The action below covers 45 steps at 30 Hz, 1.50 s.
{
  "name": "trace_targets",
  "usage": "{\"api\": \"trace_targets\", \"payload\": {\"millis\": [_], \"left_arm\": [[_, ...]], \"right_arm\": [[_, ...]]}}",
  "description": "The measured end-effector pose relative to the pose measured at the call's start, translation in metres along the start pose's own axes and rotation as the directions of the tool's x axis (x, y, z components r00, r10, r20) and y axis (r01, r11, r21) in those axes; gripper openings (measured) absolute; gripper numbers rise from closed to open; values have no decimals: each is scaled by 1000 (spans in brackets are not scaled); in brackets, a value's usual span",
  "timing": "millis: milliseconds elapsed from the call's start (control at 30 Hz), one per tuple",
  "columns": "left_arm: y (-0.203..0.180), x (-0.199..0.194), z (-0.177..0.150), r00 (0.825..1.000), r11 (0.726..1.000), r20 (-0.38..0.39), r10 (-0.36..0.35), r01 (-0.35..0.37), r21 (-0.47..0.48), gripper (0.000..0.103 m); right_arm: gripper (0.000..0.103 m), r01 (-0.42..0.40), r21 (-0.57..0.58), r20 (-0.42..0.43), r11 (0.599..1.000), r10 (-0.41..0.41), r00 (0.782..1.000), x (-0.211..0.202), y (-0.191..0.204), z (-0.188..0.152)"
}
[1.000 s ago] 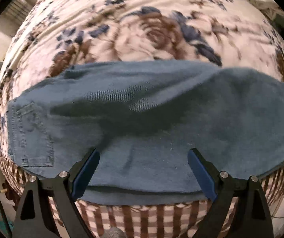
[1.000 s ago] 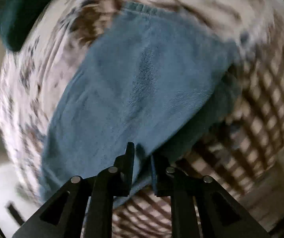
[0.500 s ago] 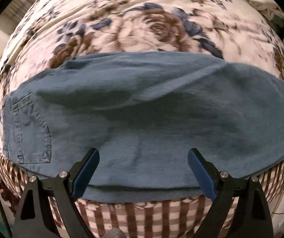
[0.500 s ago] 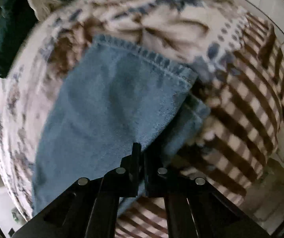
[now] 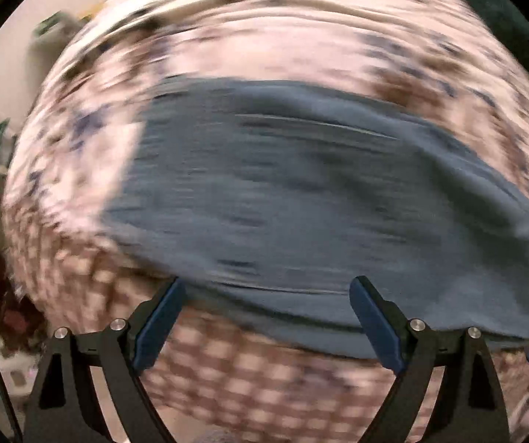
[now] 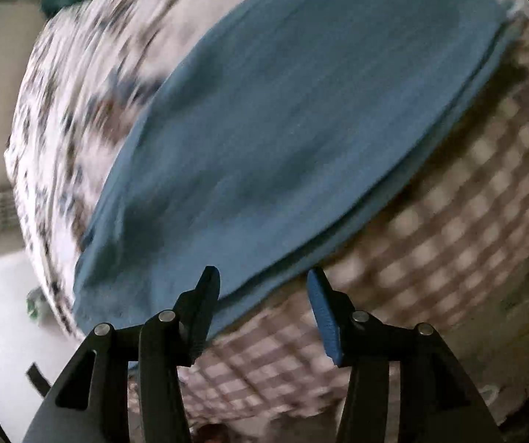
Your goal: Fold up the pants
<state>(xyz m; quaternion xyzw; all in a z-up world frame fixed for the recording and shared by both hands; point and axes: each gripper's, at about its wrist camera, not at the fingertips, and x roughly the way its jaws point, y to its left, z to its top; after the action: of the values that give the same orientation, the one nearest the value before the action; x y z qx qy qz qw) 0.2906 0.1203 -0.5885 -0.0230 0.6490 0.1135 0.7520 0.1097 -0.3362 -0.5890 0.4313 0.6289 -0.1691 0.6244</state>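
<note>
Both views badly motion-blurred. Blue denim pants [image 5: 320, 203] lie folded lengthwise in a long flat band on the bed cover [image 5: 264, 29], which is floral on top with a brown-and-white check border along the near edge. In the left wrist view the pants run left to right across the middle, near edge hanging just over the check border.

My left claw [image 5: 264, 295] is spread wide above the near edge of the pants, nothing between the pads, no contact I can make out.

My right claw [image 6: 260, 284] is partly spread; its jaws have just been opening. Its left finger [image 6: 205, 295] sits over the near edge of the pants [image 6: 283, 118], right finger over the check border [image 6: 449, 203]. Pads press on nothing; denim is let go. In this view the pants run diagonally from near left to far right.
</note>
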Motion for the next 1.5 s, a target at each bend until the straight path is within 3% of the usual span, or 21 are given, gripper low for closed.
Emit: {"api": "trace_targets", "payload": {"millis": [100, 200, 300, 400, 433, 467, 500, 533, 600, 800, 867, 1067, 1200, 1267, 1300, 1333, 1367, 1433, 1500], "left_arm": [[58, 19, 6, 999, 996, -17, 31, -32, -82, 91], [103, 38, 16, 998, 979, -50, -30, 20, -202, 91], [135, 57, 19, 988, 932, -68, -138, 106, -346, 91], [151, 83, 21, 963, 869, -94, -254, 185, -459, 91], [154, 89, 23, 955, 844, -75, -286, 215, -491, 84], [154, 89, 24, 957, 838, -51, -287, 225, -497, 76], [153, 87, 27, 959, 838, -18, -283, 238, -491, 54], [150, 83, 31, 969, 859, -11, -249, 215, -464, 47], [144, 77, 34, 978, 884, 5, -207, 190, -427, 38], [141, 47, 22, 982, 899, 59, -178, 187, -396, 25], [143, 36, 18, 986, 916, 81, -147, 166, -365, 16], [153, 67, 34, 993, 937, 18, -117, 116, -328, 16], [145, 60, 33, 996, 942, 6, -91, 88, -323, 22], [135, 46, 31, 999, 953, -3, -45, 42, -300, 29], [131, 39, 30, 1000, 958, -2, -31, 29, -287, 30], [123, 30, 26, 1000, 964, 10, -28, 30, -264, 34], [112, 20, 22, 999, 972, 26, -21, 27, -233, 42], [91, 4, 14, 999, 983, 52, -12, 21, -183, 86], [64, -9, 10, 995, 992, 92, -25, 36, -124, 92]], "right_arm": [[52, -36, -10, -14, 999, 36, 999, 26, 35, -37], [52, -59, 17, -14, 998, 59, 998, 49, 54, -56], [52, -71, 51, -24, 996, 73, 997, 68, 55, -65], [53, -74, 114, -35, 991, 79, 996, 102, 64, -55], [52, -86, 130, -29, 988, 91, 995, 111, 68, -46], [51, -104, 146, -14, 984, 107, 994, 113, 65, -45], [44, -123, 156, 8, 980, 124, 992, 112, 65, -46], [23, -146, 158, 26, 977, 143, 989, 106, 59, -45], [7, -122, 138, 45, 983, 116, 992, 102, 64, -44], [5, -71, 13, 75, 997, 70, 995, 76, 84, -58], [5, -62, -16, 71, 998, 63, 995, 69, 85, -65], [7, 1, -43, -22, 999, -1, 1000, 101, 68, -71], [14, -26, -3, -104, 1000, 26, 994, 113, 61, -57], [24, -52, -18, -116, 998, 50, 992, 105, 61, -53], [38, -54, -30, -108, 998, 51, 993, 97, 57, -52], [48, -45, -39, -87, 998, 41, 995, 86, 52, -49], [49, -39, -32, -59, 999, 37, 998, 75, 45, -46], [49, -26, 17, 8, 1000, 26, 1000, 51, 21, -36], [49, -30, 84, 77, 996, 23, 997, 32, -6, -22]]}}
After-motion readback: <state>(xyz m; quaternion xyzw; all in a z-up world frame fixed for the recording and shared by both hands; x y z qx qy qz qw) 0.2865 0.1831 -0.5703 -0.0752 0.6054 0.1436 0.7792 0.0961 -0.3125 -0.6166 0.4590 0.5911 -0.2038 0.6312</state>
